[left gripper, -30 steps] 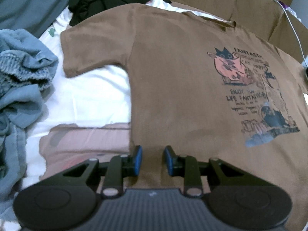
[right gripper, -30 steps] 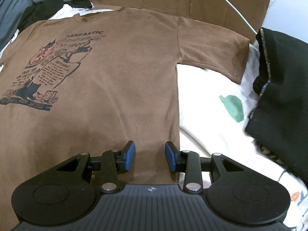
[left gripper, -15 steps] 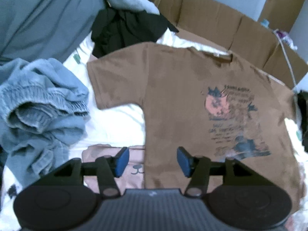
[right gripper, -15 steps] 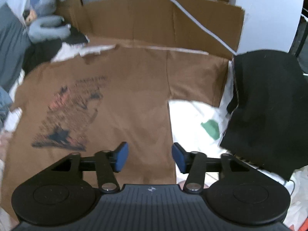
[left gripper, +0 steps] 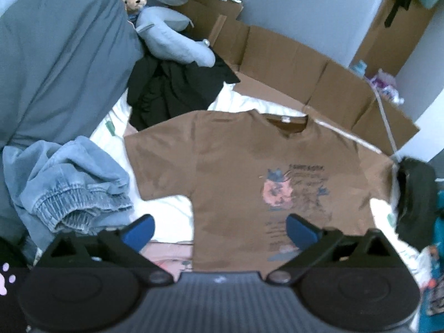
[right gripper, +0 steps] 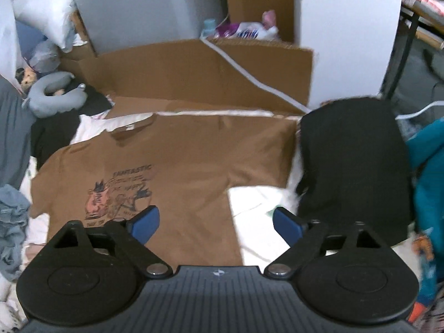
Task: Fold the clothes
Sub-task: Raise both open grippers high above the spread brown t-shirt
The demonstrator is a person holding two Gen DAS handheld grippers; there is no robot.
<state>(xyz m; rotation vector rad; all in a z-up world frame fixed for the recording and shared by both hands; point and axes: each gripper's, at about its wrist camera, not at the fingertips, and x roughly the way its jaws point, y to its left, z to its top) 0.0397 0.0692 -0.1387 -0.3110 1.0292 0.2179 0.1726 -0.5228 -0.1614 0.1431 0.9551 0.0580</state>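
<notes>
Both tools, left tool (left gripper: 219,229) & right tool (right gripper: 215,223), just spread wide, empty; brown tee (left gripper: 236,172) lies flat, print up, on bed.

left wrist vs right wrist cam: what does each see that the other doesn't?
Left wrist only: the left gripper, open and empty, and a pink garment below the tee's sleeve.

Right wrist only: the right gripper, open and empty, and a teal garment at the right edge.

Both: the brown T-shirt lying flat, print up, the cardboard behind it, the black garment, the jeans and the grey neck pillow.
</notes>
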